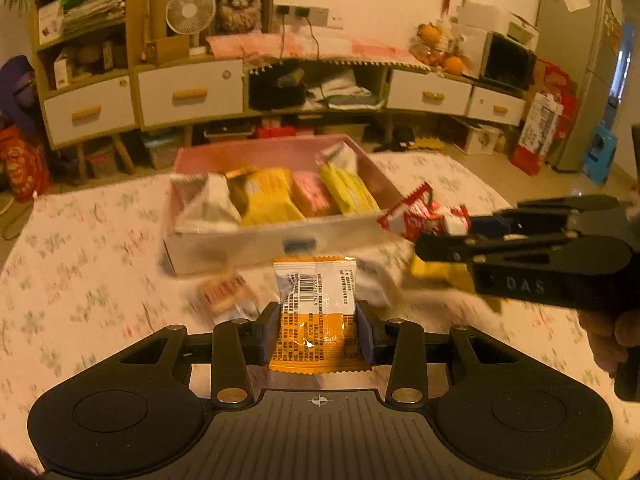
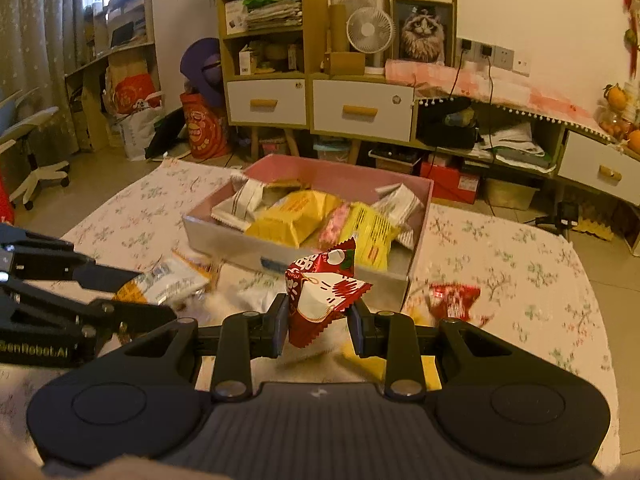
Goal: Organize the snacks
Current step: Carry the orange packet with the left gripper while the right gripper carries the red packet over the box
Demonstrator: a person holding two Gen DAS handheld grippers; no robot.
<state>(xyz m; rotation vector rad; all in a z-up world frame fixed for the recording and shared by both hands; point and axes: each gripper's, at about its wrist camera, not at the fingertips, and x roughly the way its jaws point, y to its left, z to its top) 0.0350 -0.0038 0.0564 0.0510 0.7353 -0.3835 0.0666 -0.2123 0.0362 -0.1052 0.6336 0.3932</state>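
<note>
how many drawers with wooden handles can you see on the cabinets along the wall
4. In the left wrist view: one under the open shelves, one beside it, and two right of the open middle shelf. Others may be out of frame.

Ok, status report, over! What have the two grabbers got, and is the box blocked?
Left hand-held gripper shut on orange packet. Right hand-held gripper shut on red packet. Box ahead, open; nothing in the way.

Glossy foil orange packet (image 1: pixel 316 312), matt cardboard box (image 1: pixel 256 240), printed cloth table cover (image 1: pixel 80 264)
</note>
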